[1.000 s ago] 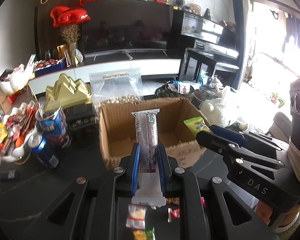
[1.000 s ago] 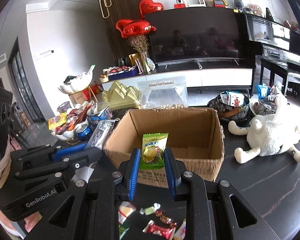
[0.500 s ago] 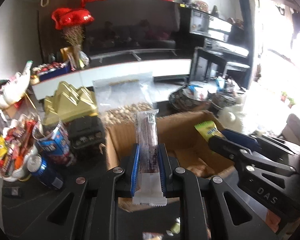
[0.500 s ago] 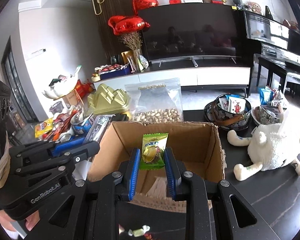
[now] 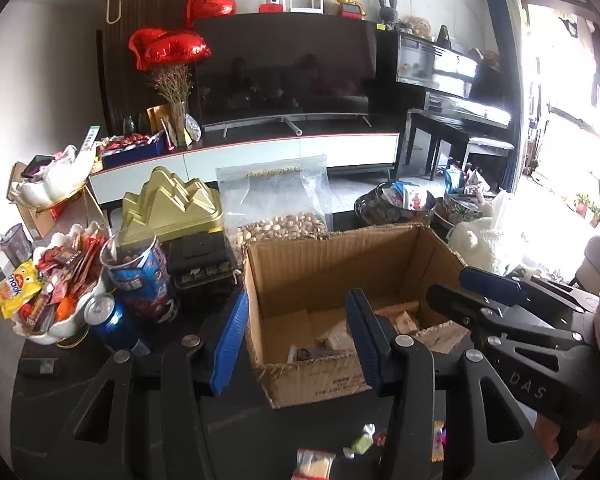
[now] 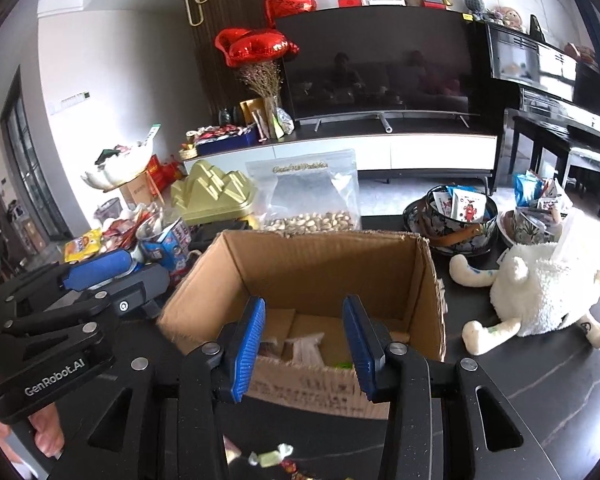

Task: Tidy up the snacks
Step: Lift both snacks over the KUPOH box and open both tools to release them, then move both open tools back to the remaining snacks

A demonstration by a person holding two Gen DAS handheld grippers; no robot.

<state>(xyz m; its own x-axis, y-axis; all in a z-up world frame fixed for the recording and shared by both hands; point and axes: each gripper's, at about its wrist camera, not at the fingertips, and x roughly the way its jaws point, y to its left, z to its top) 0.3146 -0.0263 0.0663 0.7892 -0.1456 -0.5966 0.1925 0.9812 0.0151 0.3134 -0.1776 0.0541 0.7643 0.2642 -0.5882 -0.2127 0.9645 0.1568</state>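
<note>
An open cardboard box (image 5: 332,256) (image 6: 316,268) stands on the dark table, with several snack packets (image 5: 324,340) (image 6: 300,346) lying on its floor. My left gripper (image 5: 296,320) is open and empty, its fingers astride the box's front left corner. My right gripper (image 6: 304,332) is open and empty over the box's front wall. Loose wrapped candies (image 5: 360,444) (image 6: 268,454) lie on the table below the grippers. Each gripper shows in the other's view: the right one (image 5: 500,300), the left one (image 6: 100,272).
A bag of pistachios (image 5: 276,204), a gold tin (image 5: 172,208), a black box (image 5: 200,272), a cup and a blue can (image 5: 108,320) and a white snack bowl (image 5: 52,292) stand left and behind. Dark bowls (image 6: 456,216) and a white plush toy (image 6: 540,296) lie right.
Both grippers moved forward over the box and opened. The long wrapped bar left my left gripper and the green packet left my right gripper; both now lie in the box.
</note>
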